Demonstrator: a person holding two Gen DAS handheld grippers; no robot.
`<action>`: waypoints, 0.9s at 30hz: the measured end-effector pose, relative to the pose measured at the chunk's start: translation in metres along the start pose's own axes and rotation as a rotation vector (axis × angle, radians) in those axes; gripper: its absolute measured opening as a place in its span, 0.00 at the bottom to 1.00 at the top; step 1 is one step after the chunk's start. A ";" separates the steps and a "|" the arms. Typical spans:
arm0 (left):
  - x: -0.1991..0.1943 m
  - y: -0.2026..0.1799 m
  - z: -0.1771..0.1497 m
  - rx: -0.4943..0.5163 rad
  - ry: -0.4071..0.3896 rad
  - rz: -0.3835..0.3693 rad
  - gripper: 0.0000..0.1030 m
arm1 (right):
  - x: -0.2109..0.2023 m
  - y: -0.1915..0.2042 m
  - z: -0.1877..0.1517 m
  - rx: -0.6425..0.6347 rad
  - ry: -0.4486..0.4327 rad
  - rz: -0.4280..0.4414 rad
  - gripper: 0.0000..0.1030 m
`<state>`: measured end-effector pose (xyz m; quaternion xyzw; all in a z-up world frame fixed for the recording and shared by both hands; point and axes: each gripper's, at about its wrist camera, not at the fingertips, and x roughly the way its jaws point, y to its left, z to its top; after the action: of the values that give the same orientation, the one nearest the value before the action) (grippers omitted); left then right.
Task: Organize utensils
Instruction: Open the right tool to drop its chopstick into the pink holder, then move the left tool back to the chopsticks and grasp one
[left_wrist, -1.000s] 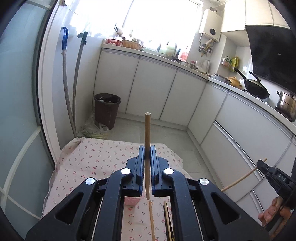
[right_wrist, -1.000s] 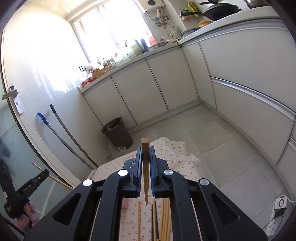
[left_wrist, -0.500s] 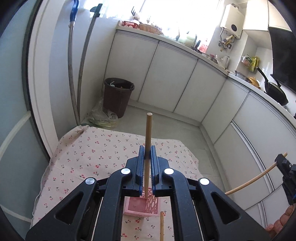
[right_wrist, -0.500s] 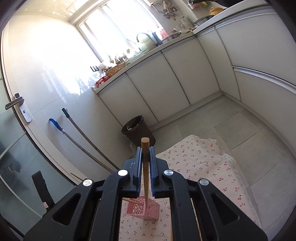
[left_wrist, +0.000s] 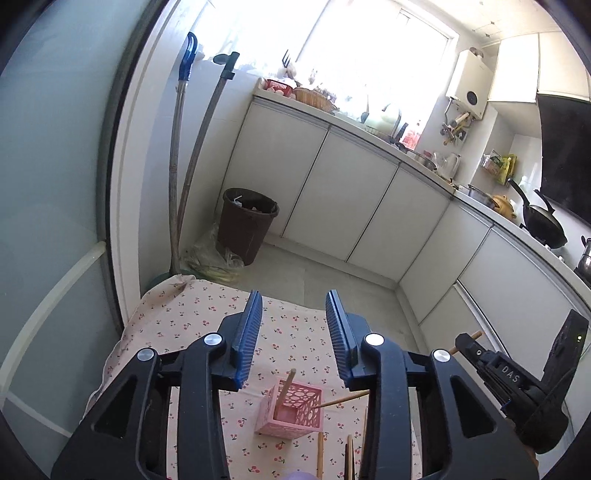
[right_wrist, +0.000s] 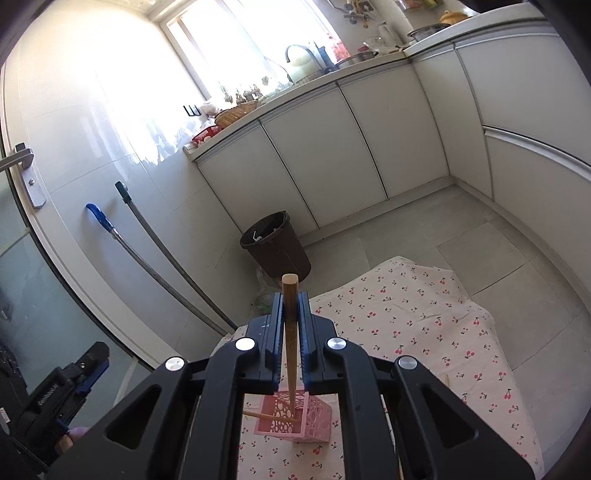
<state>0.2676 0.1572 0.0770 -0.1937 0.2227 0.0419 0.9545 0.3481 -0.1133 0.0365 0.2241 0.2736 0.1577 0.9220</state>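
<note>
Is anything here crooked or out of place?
One thing: in the pink perforated plastic holder on the cherry-print cloth, a wooden chopstick leans at a slant instead of standing upright. More loose wooden chopsticks lie flat on the cloth beside the holder. Nothing looks spilled or broken.

loose chopsticks (left_wrist: 320, 454) are running off the bottom edge, their ends not showing | right gripper's (right_wrist: 291, 321) black body is hiding the front of the pink holder (right_wrist: 295, 419) | held chopstick's (right_wrist: 290, 332) tip is sinking into the holder, too small to tell if touching | left gripper (right_wrist: 59, 398) is getting cut off at the picture's edge
</note>
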 end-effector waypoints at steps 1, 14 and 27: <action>0.001 0.001 0.000 0.000 0.003 0.002 0.34 | 0.005 0.000 -0.002 0.001 0.005 -0.009 0.08; -0.005 -0.023 -0.015 0.079 0.089 -0.051 0.34 | -0.004 0.020 -0.027 -0.108 0.074 -0.032 0.18; 0.013 -0.072 -0.091 0.230 0.420 -0.113 0.38 | -0.088 -0.028 -0.063 -0.174 0.125 -0.144 0.52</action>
<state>0.2544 0.0559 0.0215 -0.1005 0.4084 -0.0782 0.9039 0.2464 -0.1532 0.0135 0.1127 0.3313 0.1280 0.9280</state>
